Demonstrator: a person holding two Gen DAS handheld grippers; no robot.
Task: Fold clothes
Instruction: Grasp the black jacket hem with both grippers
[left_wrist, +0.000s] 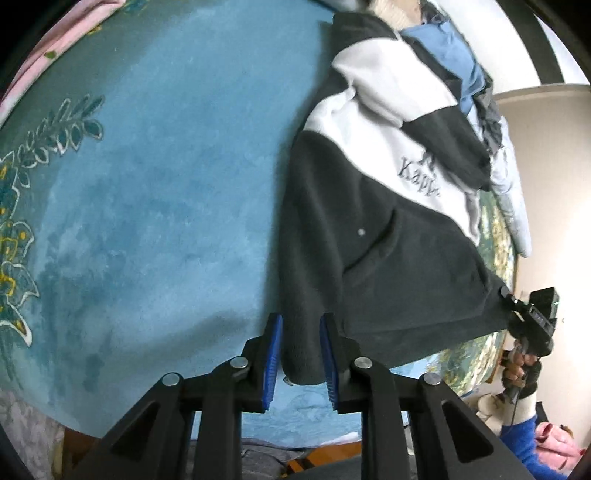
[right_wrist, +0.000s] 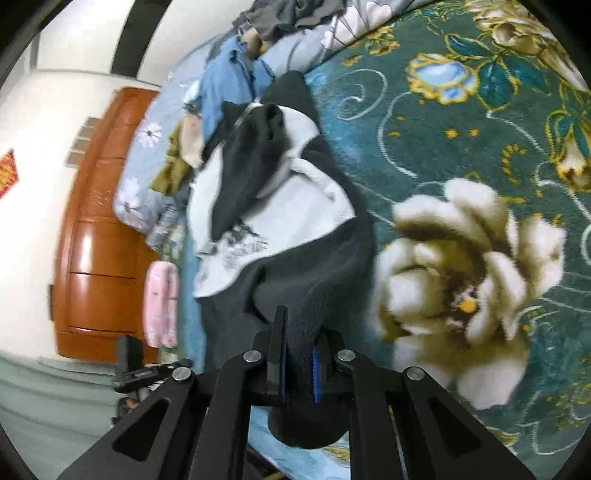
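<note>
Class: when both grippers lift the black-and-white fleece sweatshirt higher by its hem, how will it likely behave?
The sweatshirt will probably sag between the left gripper and right gripper, since it already drapes in soft folds. Its thick fleece looks grippy and unlikely to slip.

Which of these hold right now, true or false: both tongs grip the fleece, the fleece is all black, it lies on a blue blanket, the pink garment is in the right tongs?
1. Both the left tongs and the right tongs are closed on the black-and-white fleece. True.
2. The fleece is all black. False: it has white panels and stitched lettering.
3. It lies on a blue floral blanket. True.
4. The pink garment is in the right tongs. False: it lies off to the side, ungripped.
</note>
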